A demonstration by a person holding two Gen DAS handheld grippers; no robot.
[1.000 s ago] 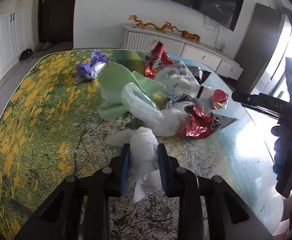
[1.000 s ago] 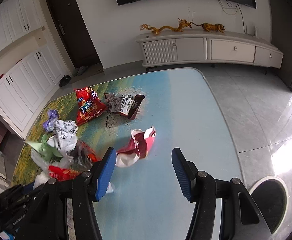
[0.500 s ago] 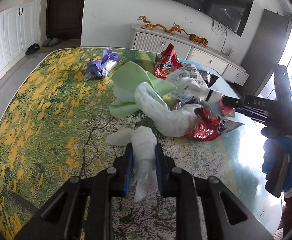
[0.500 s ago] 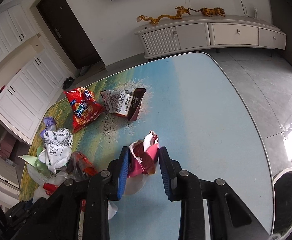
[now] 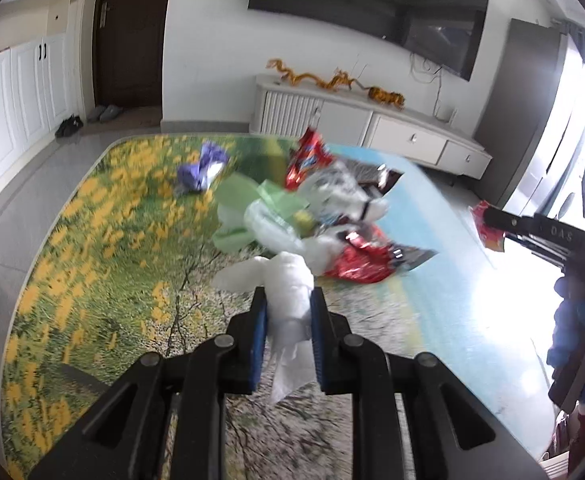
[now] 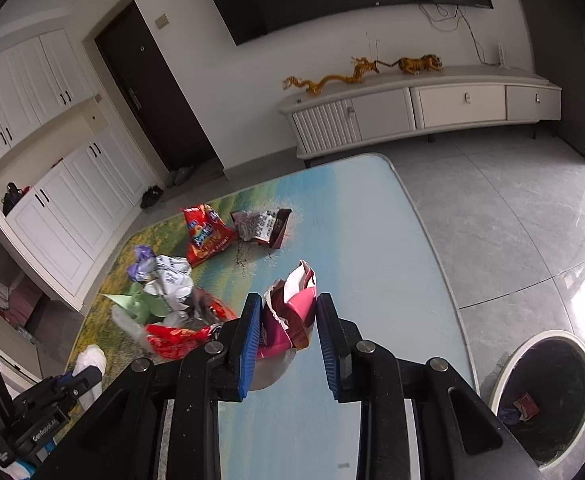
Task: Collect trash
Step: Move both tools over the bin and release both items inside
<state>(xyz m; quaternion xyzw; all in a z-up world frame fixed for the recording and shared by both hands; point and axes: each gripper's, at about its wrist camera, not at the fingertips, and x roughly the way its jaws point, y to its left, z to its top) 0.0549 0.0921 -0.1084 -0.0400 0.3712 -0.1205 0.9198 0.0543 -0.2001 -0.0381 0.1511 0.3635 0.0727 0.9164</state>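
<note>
Trash is held in both claws at this moment. A crumpled white tissue wad (image 5: pixel 288 300) is clamped between the blue pads of the left claw (image 5: pixel 286 312), with a loose tail hanging below the jaws. A torn pink-and-white wrapper (image 6: pixel 290 312) is clamped in the right claw (image 6: pixel 288 320); it appears lifted off the surface (image 6: pixel 372 248), though contact underneath cannot be confirmed.

Judgement on the step: both pieces are to be carried to the bin (image 6: pixel 548 396), which is seen on the floor just beside the near right edge of the surface, with some scraps already inside. Both loads are light and limp, so grip pressure should be held constant during transfer. Release is best made directly over the bin opening, low enough that the tissue's tail is not caught on the rim. The right claw is nearer the bin and would be emptied first, so that the two arms do not cross.

Farther out, a pile remains near the middle of the surface: a red foil bag (image 5: pixel 364 260), clear plastic film (image 5: pixel 276 228), a green sheet (image 5: pixel 244 196). Beyond it lie a purple wrapper (image 5: pixel 200 168), a red snack bag (image 6: pixel 206 236) and a dark printed wrapper (image 6: pixel 262 228).
</note>
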